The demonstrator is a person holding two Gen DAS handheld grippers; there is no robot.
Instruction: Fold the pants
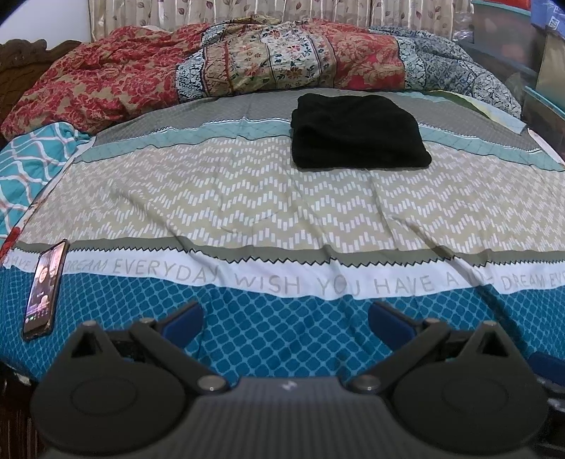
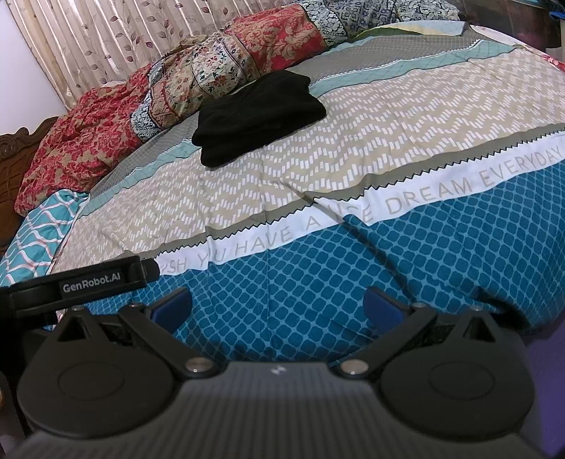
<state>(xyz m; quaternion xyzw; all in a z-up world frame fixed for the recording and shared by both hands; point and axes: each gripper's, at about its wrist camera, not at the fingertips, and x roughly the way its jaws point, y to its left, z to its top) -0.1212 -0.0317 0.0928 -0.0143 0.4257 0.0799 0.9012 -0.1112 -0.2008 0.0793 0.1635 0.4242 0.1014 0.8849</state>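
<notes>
The black pants (image 1: pixel 356 132) lie folded into a compact rectangle on the far part of the bed, on the grey and teal stripes of the bedsheet (image 1: pixel 247 197). They also show in the right wrist view (image 2: pixel 257 116), upper left of centre. My left gripper (image 1: pixel 286 317) is open and empty, low over the blue patterned near edge of the bed, well short of the pants. My right gripper (image 2: pixel 279 303) is open and empty, also over the near blue band. The left gripper's body (image 2: pixel 88 277) shows at the left of the right wrist view.
A phone (image 1: pixel 46 289) with a lit screen lies on the bed's near left. A crumpled red and floral quilt (image 1: pixel 212 67) is heaped along the far side by the curtain (image 1: pixel 229 12). A teal patterned pillow (image 1: pixel 24 176) sits left. Storage boxes (image 1: pixel 529 53) stand right.
</notes>
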